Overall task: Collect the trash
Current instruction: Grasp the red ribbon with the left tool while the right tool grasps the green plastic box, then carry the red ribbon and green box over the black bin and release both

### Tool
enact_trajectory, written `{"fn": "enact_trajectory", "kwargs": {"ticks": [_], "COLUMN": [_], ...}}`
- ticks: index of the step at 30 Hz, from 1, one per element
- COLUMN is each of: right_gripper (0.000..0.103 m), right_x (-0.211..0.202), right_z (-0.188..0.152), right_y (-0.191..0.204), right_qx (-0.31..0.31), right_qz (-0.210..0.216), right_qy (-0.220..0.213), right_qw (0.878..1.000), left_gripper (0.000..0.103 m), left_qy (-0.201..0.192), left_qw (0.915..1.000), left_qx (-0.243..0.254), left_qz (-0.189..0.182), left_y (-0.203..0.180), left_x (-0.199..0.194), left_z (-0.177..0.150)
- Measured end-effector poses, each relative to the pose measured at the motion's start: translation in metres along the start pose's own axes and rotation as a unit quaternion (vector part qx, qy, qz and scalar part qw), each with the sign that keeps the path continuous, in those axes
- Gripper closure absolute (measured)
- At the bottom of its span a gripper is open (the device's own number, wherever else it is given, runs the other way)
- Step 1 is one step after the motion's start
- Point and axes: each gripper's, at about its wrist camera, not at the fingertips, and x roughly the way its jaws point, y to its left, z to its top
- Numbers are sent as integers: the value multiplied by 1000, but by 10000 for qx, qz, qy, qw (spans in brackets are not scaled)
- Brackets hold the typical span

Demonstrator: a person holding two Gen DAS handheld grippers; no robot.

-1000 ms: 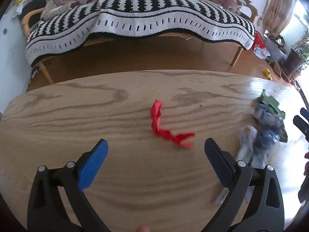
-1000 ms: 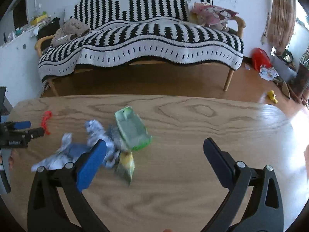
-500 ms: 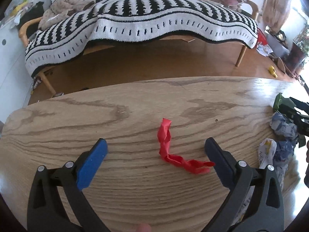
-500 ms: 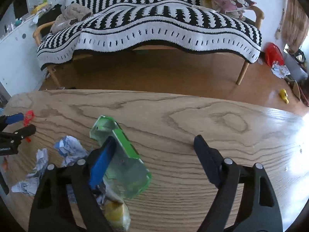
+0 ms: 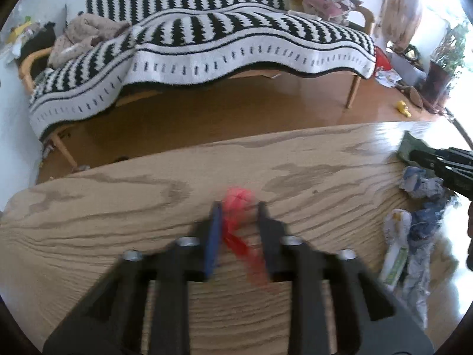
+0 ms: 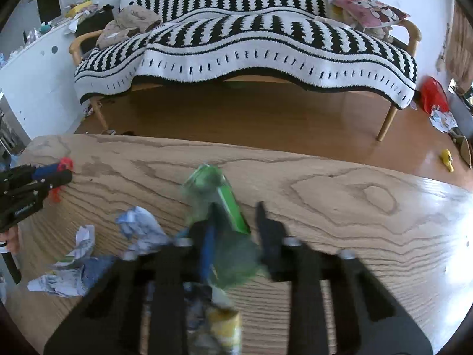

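red scrap (image 5: 236,222) sits pinched inside the just-closed left gripper (image 5: 240,207).

A home living room: blanket-draped sofa (image 6: 245,44), wooden table (image 6: 340,207).

My left gripper (image 5: 239,207) has just been closing on the red wrapper (image 5: 236,204), which sits between its 2 fingers above the wooden table (image 5: 118,207). Crumpled papers (image 5: 419,224) lie far right of it.
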Motion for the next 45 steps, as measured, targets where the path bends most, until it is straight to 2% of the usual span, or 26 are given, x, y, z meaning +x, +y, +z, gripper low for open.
{"fn": "enact_trajectory", "kwargs": {"ticks": [7,16,19,25,29,34,37,42,45], "right_gripper": [88,88,88,88,88,88,88,88,88], "right_x": [-11,-58,-81,-140,-197,-269,-315,-386,-419], "right_z": [-5,-2,-14,-38,-59,-99,-133,-227,-282], "right_y": [-6,-3,7,21,21,18,15,0,-17], "right_qx": [359,607,706,732,790,963,1075,1561,1874], "right_qz": [94,326,555,506,396,191,20,-272,-422], "right_qy": [-238,-573,-571,-696,-853,-1075,-1212,-1272,-1264], "right_qw": [9990,9960,9943,9936,9924,9893,9868,9791,9732], "left_gripper": [93,93,93,93,93,93,93,93,93], "left_qy": [36,-106,-169,-344,-508,-646,-685,-534,-323], "left_qw": [9998,9994,9990,9988,9980,9952,9911,9789,9679], "left_qx": [-115,-223,-253,-58,1,62,226,624,980], "left_qz": [-181,-258,-328,-334,-381,-735,-1115,-1869,-2291], "left_y": [3,0,-5,-25,-41,-77,-115,-191,-245], "left_x": [-6,-43,-68,-130,-174,-224,-255,-291,-304], "left_z": [-8,-8,-13,-27,-37,-61,-87,-144,-183]}}
